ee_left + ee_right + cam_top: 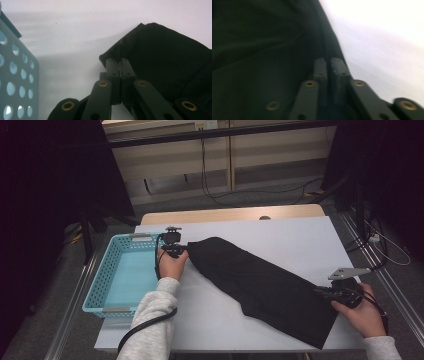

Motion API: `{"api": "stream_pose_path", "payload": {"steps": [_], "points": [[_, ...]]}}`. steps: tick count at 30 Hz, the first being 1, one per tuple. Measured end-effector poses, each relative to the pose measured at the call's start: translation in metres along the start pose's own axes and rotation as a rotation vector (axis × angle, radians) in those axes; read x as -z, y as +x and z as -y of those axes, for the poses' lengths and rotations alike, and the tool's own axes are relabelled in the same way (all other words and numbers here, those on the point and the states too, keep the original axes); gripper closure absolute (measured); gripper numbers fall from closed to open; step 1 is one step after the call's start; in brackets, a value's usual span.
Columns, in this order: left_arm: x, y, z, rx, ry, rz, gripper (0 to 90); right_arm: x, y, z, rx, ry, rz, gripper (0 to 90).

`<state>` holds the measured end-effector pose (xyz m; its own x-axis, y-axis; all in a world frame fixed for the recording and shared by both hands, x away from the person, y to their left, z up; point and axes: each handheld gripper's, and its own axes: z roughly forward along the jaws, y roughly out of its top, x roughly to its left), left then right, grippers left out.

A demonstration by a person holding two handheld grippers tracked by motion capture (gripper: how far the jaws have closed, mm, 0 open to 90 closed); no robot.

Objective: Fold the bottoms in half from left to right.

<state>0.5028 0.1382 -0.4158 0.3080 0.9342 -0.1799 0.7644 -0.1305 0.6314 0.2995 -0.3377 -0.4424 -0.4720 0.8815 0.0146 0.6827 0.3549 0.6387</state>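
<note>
The left gripper (176, 251) was clamped on the upper end of the black cloth (260, 282), and in the left gripper view its jaws stood pressed together with a thin edge of the fabric (160, 57) pinched between the pads. This gripper (120, 65) was held just beside the near right corner of the blue basket (100, 285), whose perforated wall (17, 80) showed at the left of that view. The right gripper (325, 292) was at the other end of the cloth, at its right edge near the lower corner. In the right gripper view the picture was blurred, but the jaws of this gripper (329, 63) stood together on the border of the dark fabric (262, 62), so it was closed on the cloth too. The cloth itself lay flat on the white table (295, 240), stretched diagonally from the middle left, next to the basket, down to the front right edge. It was narrow at the left gripper and wider toward the right one. The basket stood on the left side of the table, apart from the cloth, and its bottom was bare. The person's left hand (172, 266) in a grey sleeve (152, 320) held the left gripper, and the right hand (362, 312) held the right one.
</note>
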Motion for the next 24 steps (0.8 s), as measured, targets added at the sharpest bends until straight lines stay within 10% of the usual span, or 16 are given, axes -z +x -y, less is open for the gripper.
{"api": "stream_pose_path", "payload": {"steps": [16, 24], "points": [[-0.003, 0.001, 0.002, -0.011, 0.012, -0.021, 88.4, 0.012, -0.023, 0.010, -0.091, 0.008, -0.025, 89.7], [-0.004, 0.000, 0.004, 0.000, 0.008, -0.003, 87.2, 0.012, -0.019, 0.007, -0.065, -0.021, 0.004, 70.9]]}}
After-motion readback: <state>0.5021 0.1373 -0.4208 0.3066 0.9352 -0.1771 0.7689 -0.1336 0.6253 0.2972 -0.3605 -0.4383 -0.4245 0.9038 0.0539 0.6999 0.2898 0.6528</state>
